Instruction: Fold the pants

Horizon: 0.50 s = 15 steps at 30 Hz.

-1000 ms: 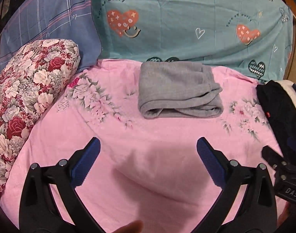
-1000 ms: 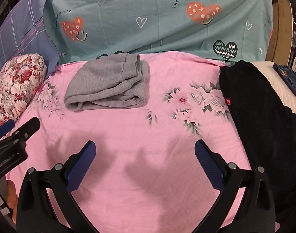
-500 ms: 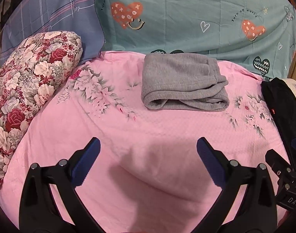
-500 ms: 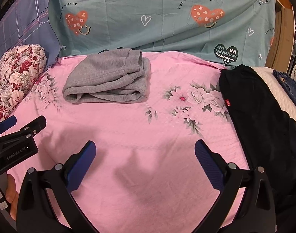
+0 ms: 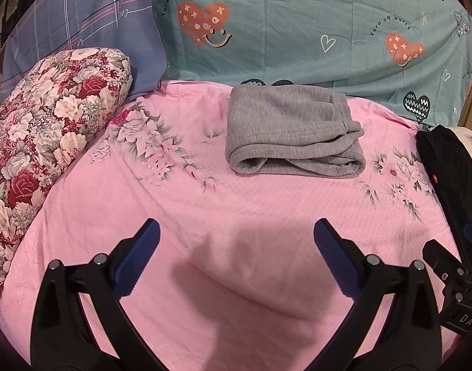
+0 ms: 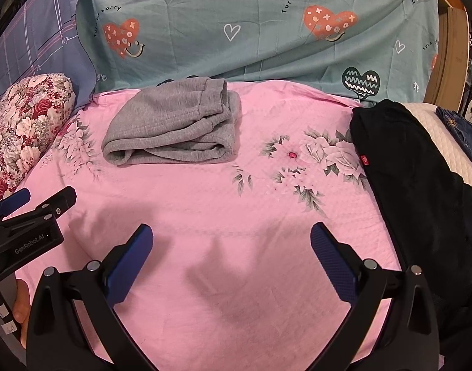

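Grey pants (image 5: 291,133) (image 6: 174,126) lie folded into a compact bundle on the pink floral bedsheet (image 5: 236,210) (image 6: 223,204), near the far edge by the teal pillow. My left gripper (image 5: 236,235) hovers open above the sheet, well short of the bundle, with nothing between its blue pads. My right gripper (image 6: 231,236) is open too, empty, to the right of and nearer than the bundle. Each gripper shows at the edge of the other's view: the left gripper (image 6: 28,216) at the lower left, the right gripper (image 5: 452,278) at the lower right.
A black garment (image 6: 415,185) (image 5: 446,167) lies along the right side of the bed, over a white quilted cover (image 6: 452,142) with denim (image 6: 461,130) beyond. A red floral bolster (image 5: 44,130) sits at left. Teal (image 5: 297,24) and blue plaid (image 5: 81,15) pillows stand behind.
Both grippers have drawn slightly back and up from the folded grey pants, staying open. The pants have not moved.
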Available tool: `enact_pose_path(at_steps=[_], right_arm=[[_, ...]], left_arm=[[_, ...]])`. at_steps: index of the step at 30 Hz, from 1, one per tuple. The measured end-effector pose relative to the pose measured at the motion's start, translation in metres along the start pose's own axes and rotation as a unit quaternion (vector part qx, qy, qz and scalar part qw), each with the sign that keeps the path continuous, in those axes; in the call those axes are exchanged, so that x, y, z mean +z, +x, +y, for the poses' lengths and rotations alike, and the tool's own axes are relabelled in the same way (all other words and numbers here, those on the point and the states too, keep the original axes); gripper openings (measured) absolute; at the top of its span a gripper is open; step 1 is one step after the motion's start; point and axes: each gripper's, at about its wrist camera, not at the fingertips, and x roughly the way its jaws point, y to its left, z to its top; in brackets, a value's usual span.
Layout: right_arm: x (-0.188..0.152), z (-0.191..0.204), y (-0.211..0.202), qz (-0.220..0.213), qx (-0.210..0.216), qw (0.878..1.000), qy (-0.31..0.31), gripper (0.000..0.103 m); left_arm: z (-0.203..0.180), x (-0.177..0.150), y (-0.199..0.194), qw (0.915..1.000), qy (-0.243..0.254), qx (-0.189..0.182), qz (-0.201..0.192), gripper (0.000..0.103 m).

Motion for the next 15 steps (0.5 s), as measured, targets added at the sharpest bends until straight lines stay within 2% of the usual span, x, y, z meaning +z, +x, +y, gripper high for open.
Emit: enact_pose_path(at_steps=[15], right_arm=[[-0.0019, 0.0025, -0.0018, -0.002, 0.003, 1.000, -0.001, 0.102]], left_arm=[[0.0019, 0.0011, 0.0017, 0.9999, -0.010, -0.010, 0.010, 0.101]])
